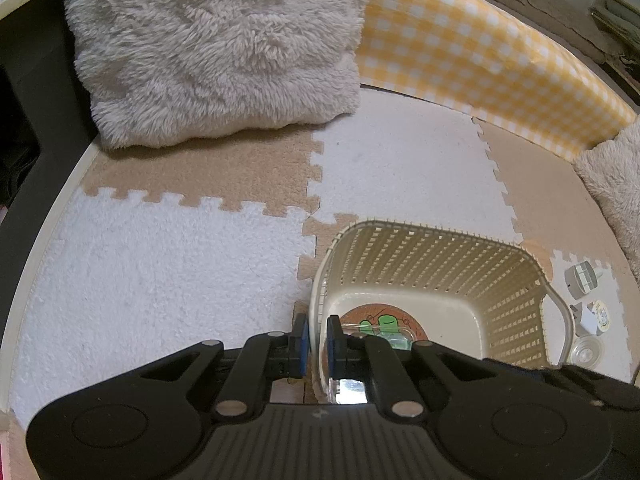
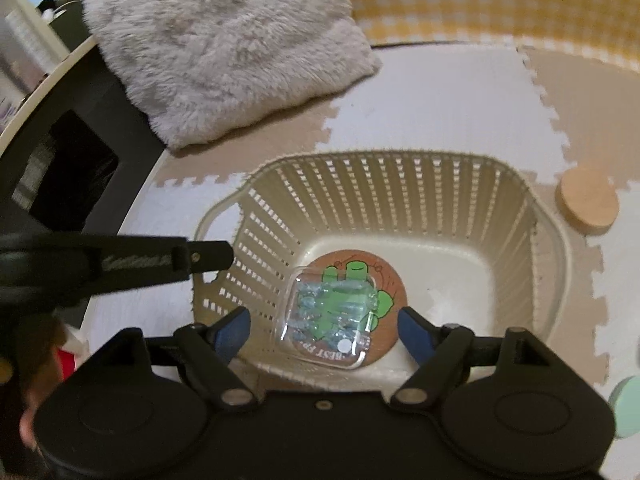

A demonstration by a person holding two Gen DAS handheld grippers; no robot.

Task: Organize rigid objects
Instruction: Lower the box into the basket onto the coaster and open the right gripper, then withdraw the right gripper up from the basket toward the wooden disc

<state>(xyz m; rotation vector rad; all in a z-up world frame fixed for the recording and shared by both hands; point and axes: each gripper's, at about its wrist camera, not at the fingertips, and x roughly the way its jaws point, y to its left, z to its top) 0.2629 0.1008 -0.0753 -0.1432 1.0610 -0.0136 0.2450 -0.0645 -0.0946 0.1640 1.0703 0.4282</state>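
Presently the basket [image 2: 384, 240] is the reference for all that follows. Its near-left wall is pinched between the blue pads of the left gripper [image 1: 317, 338], jaws all but closed on the lattice — one pad outside, one inside. The right gripper [image 2: 324, 330] hangs over the near rim with its jaws spread wide and nothing between the pads; no pad touches anything.

On the floor of the basket lies a clear plastic case [image 2: 330, 316], tilted across a round cork coaster [image 2: 360, 304] printed with a green figure. Outside the basket, to its right on the foam mat [image 1: 160, 272], several items wait: a plain round coaster [image 2: 587, 204], a small grey and white gadget [image 1: 582, 278], a small white piece [image 1: 588, 316] and a clear round lid [image 1: 586, 350]. A pale green disc [image 2: 628, 404] shows at the near right edge; what it is cannot be told.

Risks, as judged:
- The basket is light and held by one wall only. Any pull from the left hand would tip or drag it — the case, resting unevenly on the coaster, would slide.
- The thin lattice may flex or slip out of the pads.
- The open right jaws sit close to the rim; moving toward the items on the right, a finger could catch the wall or the handle.
- The clear lid is hard to see against the white mat and could be missed.
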